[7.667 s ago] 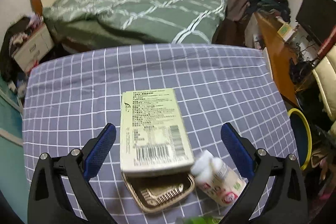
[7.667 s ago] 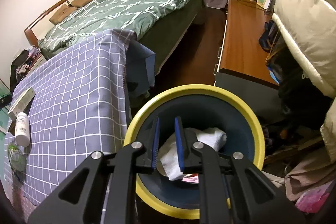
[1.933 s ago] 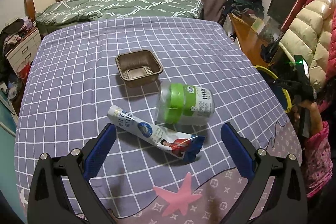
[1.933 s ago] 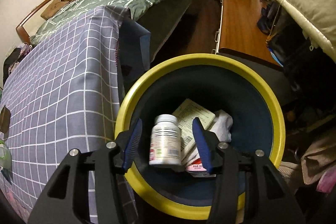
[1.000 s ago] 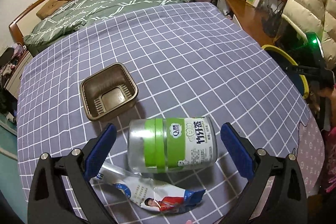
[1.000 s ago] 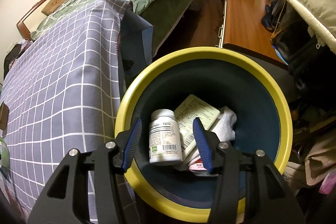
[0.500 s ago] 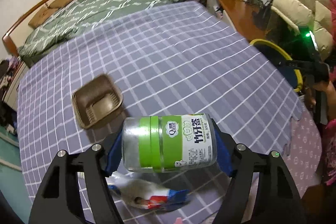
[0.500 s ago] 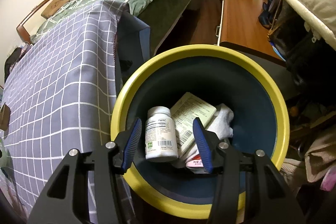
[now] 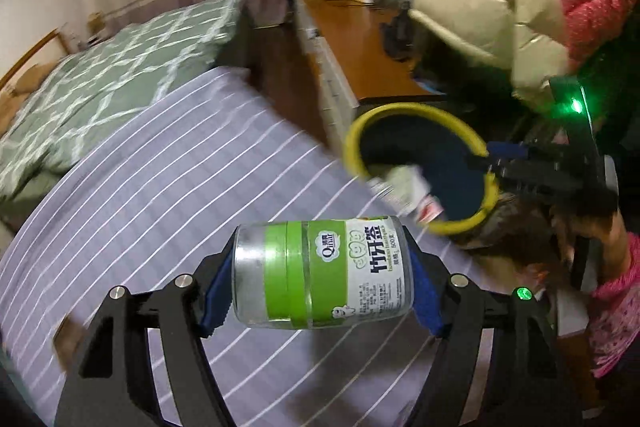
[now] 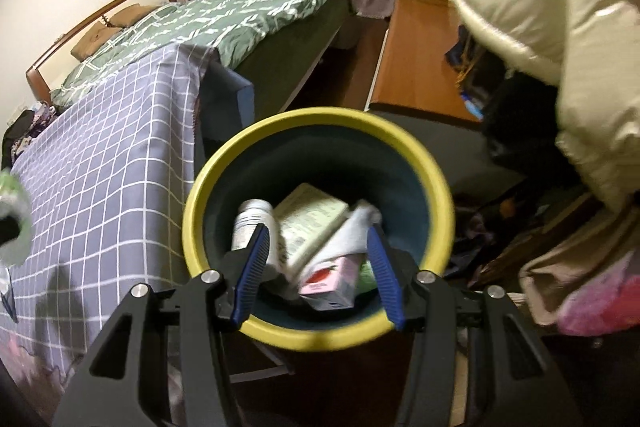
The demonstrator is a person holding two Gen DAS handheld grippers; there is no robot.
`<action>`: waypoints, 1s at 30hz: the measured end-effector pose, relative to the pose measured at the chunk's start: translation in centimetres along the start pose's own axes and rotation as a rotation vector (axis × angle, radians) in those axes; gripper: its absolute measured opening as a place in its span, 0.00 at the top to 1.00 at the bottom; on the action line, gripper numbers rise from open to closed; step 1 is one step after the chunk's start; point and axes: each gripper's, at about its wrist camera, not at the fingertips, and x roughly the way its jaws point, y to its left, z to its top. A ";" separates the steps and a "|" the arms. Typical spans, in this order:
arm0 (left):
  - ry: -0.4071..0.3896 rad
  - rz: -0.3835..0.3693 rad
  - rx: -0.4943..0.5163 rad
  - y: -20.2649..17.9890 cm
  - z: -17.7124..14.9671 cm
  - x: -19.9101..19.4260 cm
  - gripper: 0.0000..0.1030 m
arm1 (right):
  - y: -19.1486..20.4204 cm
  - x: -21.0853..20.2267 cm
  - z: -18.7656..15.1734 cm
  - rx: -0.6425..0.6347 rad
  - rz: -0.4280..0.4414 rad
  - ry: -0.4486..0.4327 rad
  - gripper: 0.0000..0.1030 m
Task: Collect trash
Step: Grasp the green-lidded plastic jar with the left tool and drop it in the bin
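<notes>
Clear jar (image 9: 322, 273), green-labelled and green-banded (printed text partly legible), is held on its side, crosswise, between the blue pads of the left gripper (image 9: 322, 287), which is clamped on its two ends. It is carried in the air above the grid-patterned purple tablecloth (image 9: 168, 179), near the table's right edge; this view is blurred by motion.

Yellow-rimmed dark bin (image 10: 316, 337) is seen on the floor just beside the table's right side, far right of the jar in the left wrist view (image 9: 416, 113).

Contents of the bin: white pill bottle (image 10: 250, 219) at left, pale green printed box (image 10: 308, 223) in the middle, white crumpled tissue (image 10: 352, 233) at right, pink carton (image 10: 332, 283) nearest.

Right gripper (image 10: 318, 277) is held over the bin's near rim with its fingers moderately spread and nothing between them (also seen from the left wrist (image 9: 486, 159)).

Surroundings: green patterned bed (image 10: 224, 15) at far left; wooden cabinet (image 10: 420, 67) beyond the bin; cream padded jacket (image 10: 552, 7) at right.
</notes>
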 end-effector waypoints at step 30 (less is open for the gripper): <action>-0.109 -0.008 -0.109 -1.3 3.8 -1.0 0.05 | -0.7 -1.3 -2.3 -0.037 -0.016 0.018 0.52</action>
